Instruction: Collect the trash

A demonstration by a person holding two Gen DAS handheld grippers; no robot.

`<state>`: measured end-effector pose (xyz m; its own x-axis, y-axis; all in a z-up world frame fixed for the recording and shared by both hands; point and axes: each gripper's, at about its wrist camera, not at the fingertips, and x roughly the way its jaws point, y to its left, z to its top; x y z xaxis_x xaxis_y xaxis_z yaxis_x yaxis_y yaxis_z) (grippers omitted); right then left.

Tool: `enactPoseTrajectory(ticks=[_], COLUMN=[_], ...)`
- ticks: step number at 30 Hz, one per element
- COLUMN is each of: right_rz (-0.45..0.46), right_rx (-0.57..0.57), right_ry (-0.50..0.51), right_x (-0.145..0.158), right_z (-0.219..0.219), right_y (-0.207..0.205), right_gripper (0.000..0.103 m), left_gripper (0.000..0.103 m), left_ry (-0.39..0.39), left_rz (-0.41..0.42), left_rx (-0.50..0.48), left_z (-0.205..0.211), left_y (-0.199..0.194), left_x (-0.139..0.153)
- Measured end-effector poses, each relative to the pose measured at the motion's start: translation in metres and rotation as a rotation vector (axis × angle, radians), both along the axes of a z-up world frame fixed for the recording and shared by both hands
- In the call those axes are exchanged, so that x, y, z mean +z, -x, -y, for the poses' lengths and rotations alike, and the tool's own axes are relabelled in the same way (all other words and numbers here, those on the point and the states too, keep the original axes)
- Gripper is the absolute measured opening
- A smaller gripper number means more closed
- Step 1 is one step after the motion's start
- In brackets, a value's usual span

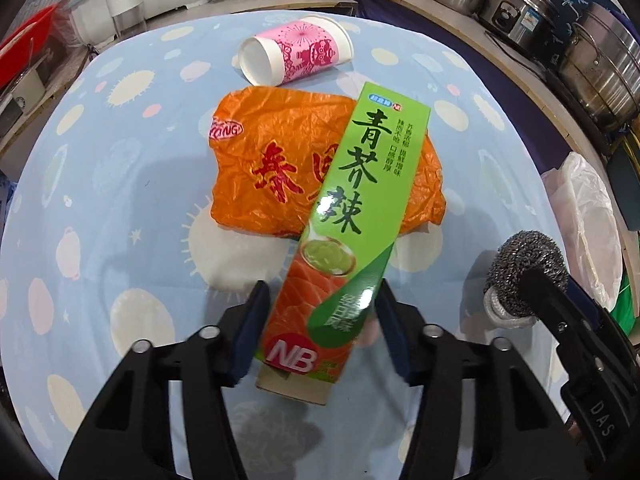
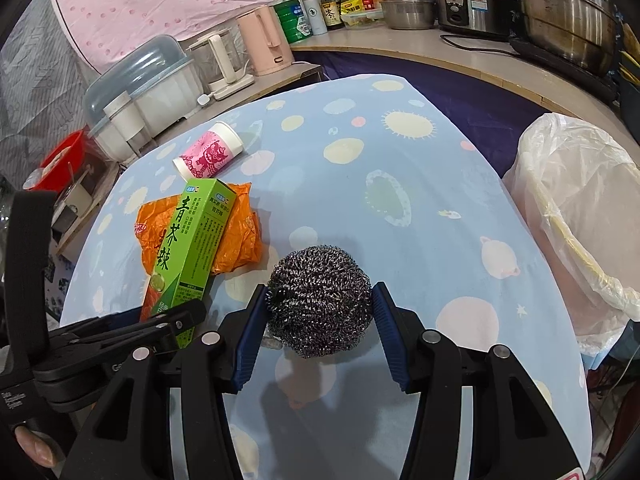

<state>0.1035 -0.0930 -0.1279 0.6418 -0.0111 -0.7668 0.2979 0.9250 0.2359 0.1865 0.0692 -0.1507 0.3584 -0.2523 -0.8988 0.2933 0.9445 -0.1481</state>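
the left gripper (image 1: 320, 320) pinches the near end of the green wasabi box (image 1: 352, 216), its blue pads pressed on the two long sides low in the left wrist frame; the box's long axis runs up and slightly right from the jaws, straight out along the fingers, so most of its length hangs free beyond the grip, its far end over the crumpled orange plastic bag (image 1: 280, 164) in the centre of the frame. whether the box is off the blue patterned tablecloth (image 1: 120, 208) yet i cannot tell. the right gripper (image 2: 320, 320) is clamped on the steel wool scourer (image 2: 320, 300), which sits squarely between its pads at lower centre of the right wrist frame and seems to be held a little above the cloth, judging by the shadow beneath it. the bin lined with a clear bag (image 2: 576, 216) stands at the right edge of that frame, off the table's side, so the scourer-bearing gripper is plainly the nearer one to it; the box lies at the left of the frame, on the far side of the right gripper from the bin, and would have to pass across. a pink paper cup (image 1: 296, 54) lies on its side at upper centre of the left wrist frame, just beyond the orange bag, untouched.
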Motion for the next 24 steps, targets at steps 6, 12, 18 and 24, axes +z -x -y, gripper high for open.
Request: enactPoseTrajectory(ticks=[6, 12, 18, 24], right_rz=[0.01, 0.032, 0.065, 0.105], right_rx=[-0.006, -0.011, -0.026, -0.048], right_ry=[-0.012, -0.018, -0.024, -0.033], right_x=[0.003, 0.009, 0.02, 0.032], right_z=[0.004, 0.008, 0.016, 0.027], right_y=[0.006, 0.014, 0.027, 0.043], right_gripper=[0.05, 0.051, 0.051, 0.05], left_gripper=[0.038, 0.037, 0.037, 0.037], left_ry=[-0.003, 0.002, 0.014, 0.025], left_rz=[0.012, 0.045, 0.076, 0.116], left_rx=[-0.013, -0.026, -0.045, -0.075], left_z=[0.004, 0.009, 0.017, 0.03], left_y=[0.007, 0.018, 0.031, 0.047], left_x=[0.006, 0.023, 0.044, 0.066])
